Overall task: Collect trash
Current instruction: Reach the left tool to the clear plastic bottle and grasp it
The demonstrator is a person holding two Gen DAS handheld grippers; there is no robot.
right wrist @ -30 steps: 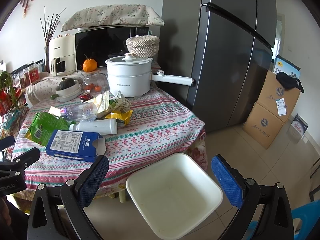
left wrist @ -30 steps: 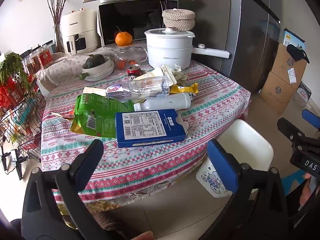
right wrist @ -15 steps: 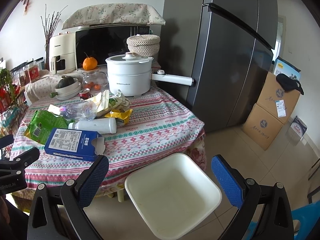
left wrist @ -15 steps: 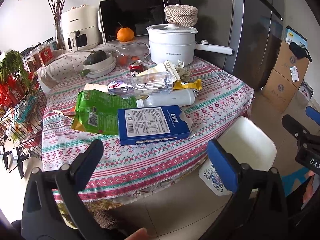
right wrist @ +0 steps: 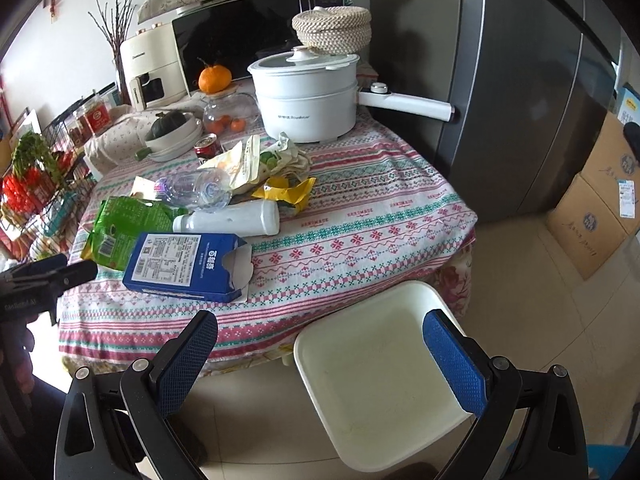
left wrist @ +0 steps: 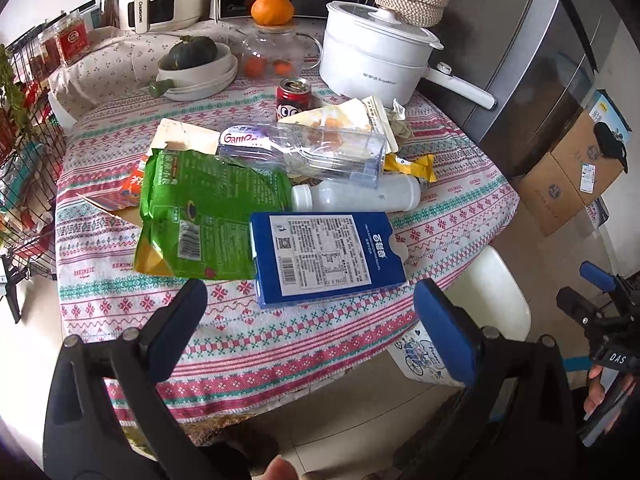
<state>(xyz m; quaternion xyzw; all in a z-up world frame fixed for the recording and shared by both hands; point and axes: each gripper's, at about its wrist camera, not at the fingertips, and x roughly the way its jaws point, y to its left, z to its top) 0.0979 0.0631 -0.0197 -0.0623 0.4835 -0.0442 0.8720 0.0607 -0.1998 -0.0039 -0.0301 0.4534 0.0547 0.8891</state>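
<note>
Trash lies on the patterned table: a blue carton, a green bag, a white bottle, a clear bottle, a yellow wrapper and a red can. A white bin stands on the floor by the table. My left gripper is open and empty, just short of the blue carton. My right gripper is open and empty above the bin's left side.
A white pot, a bowl with a squash, a glass jar with oranges and a microwave stand at the table's back. A grey fridge and cardboard boxes are at the right. A wire rack is left.
Both grippers have moved forward toward the table. The left one has come down close over the blue carton. Both stay open.
</note>
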